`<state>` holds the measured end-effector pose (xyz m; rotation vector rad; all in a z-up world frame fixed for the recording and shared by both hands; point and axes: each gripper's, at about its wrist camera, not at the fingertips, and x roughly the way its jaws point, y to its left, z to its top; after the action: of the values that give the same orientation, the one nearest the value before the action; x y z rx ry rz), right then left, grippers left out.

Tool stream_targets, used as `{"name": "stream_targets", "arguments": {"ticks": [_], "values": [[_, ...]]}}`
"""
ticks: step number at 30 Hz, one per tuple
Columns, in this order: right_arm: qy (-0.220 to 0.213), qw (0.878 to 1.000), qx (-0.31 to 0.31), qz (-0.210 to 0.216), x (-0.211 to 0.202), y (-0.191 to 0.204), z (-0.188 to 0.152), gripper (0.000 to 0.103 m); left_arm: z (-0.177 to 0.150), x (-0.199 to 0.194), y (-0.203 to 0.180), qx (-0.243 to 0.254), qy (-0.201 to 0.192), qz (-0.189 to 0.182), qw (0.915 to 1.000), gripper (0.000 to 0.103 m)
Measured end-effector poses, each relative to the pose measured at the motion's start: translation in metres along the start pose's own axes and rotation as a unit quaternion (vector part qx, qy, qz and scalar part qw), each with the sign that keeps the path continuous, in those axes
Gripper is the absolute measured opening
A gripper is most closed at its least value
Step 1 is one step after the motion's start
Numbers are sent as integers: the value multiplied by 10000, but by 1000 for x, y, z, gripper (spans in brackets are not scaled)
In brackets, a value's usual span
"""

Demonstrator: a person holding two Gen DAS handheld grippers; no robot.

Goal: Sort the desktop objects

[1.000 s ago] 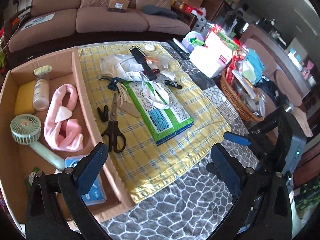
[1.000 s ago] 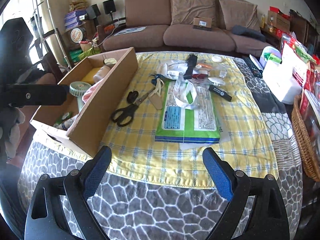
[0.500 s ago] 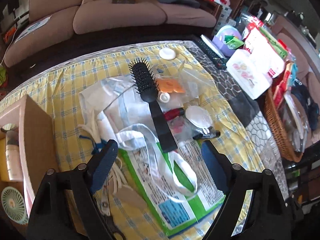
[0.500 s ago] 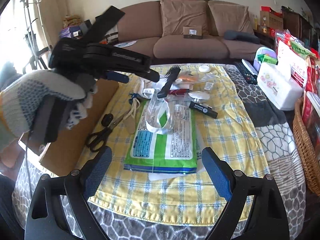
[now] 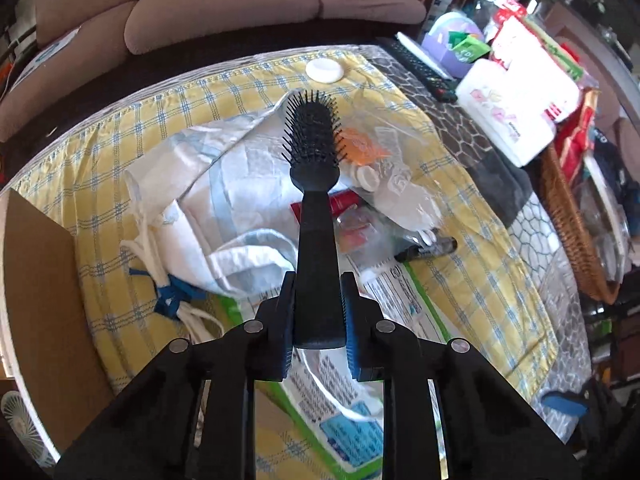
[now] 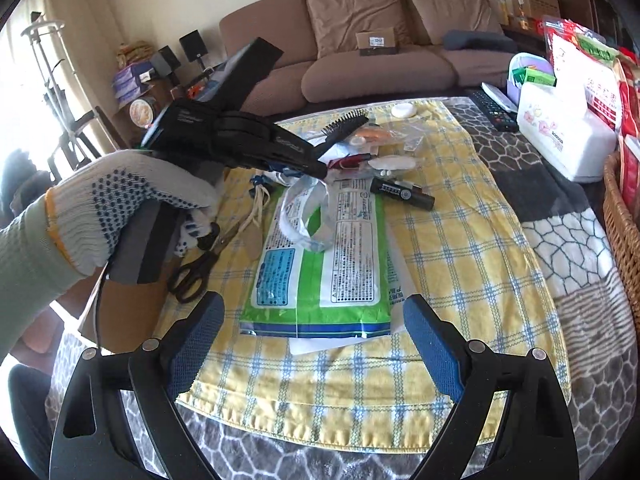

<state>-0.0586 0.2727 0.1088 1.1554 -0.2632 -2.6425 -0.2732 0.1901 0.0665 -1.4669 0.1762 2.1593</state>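
My left gripper (image 5: 318,312) is shut on the handle of a black hairbrush (image 5: 314,184), its bristle head pointing away over the yellow checked cloth (image 5: 460,248). In the right wrist view the left gripper (image 6: 308,164) holds the brush (image 6: 344,126) over the far part of the cloth. My right gripper (image 6: 312,344) is open and empty above the near edge of the cloth, in front of a green and white wipes pack (image 6: 324,264). The cardboard box (image 5: 44,300) stands at the left. Scissors (image 6: 200,260) lie beside it.
A white bag (image 5: 224,200), a black tube (image 6: 402,192), a red tube (image 5: 340,202), clear packets (image 5: 380,140) and a white round lid (image 5: 324,70) lie on the cloth. A white tissue box (image 6: 564,136), remotes (image 5: 424,72) and a wicker basket (image 6: 624,216) are at the right.
My left gripper moved forward from the box to the hairbrush and shut on its handle. My right gripper moved closer over the cloth and stays open.
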Motion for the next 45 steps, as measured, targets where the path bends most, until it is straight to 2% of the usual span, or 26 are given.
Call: {"name": "stream_targets", "arguments": {"ticks": [4, 7, 9, 11, 12, 14, 15, 18, 21, 22, 24, 28, 31, 34, 37, 41, 45], "values": [[-188, 9972, 562, 450, -10, -12, 3, 92, -44, -45, -2, 225, -87, -31, 9997, 19], [-294, 9837, 1407, 1085, -10, -29, 3, 94, -94, -73, -7, 325, -183, -113, 9992, 19], [-296, 9590, 2173, 1793, 0, -41, -1, 94, -125, -84, -14, 252, -201, -302, 9990, 19], [-126, 9233, 2894, 2522, 22, -46, -9, 92, -152, -91, -19, 96, -175, -583, 9981, 19], [43, 9094, 3163, 2700, 35, -44, -14, 91, -163, -94, -22, -5, -162, -716, 9973, 19], [359, 8952, 3411, 2845, 56, -36, -22, 79, -184, -102, -30, -65, -181, -857, 9961, 19], [426, 8936, 3457, 2831, 63, -32, -26, 79, -193, -106, -33, -74, -217, -869, 9960, 19], [456, 9000, 3440, 2637, 71, -24, -29, 75, -219, -114, -37, -117, -241, -969, 9949, 19], [516, 8948, 3544, 2666, 74, -25, -34, 56, -239, -118, -41, -2, -256, -841, 9961, 19], [548, 8968, 3469, 2690, 73, -24, -33, 51, -243, -120, -41, -46, -264, -882, 9957, 19], [590, 9058, 3260, 2640, 63, -17, -32, 50, -251, -125, -38, -163, -301, -1055, 9938, 19], [477, 9321, 2600, 2476, 30, 6, -25, 50, -265, -144, -40, -147, -495, -1279, 9904, 19], [145, 9445, 2208, 2427, 1, 25, -18, 49, -269, -163, -39, -141, -667, -1466, 9868, 19], [-98, 9515, 1869, 2443, -19, 49, -6, 49, -266, -185, -30, -125, -893, -1536, 9840, 21], [-52, 9543, 1598, 2526, -21, 78, 17, 49, -256, -204, -11, -150, -1101, -1533, 9819, 22], [120, 9608, 1048, 2565, -5, 131, 70, 49, -232, -219, 34, -232, -1292, -1234, 9836, 22], [352, 9605, 818, 2638, 39, 178, 118, 49, -201, -216, 93, -545, -1295, -1059, 9844, 21]]}}
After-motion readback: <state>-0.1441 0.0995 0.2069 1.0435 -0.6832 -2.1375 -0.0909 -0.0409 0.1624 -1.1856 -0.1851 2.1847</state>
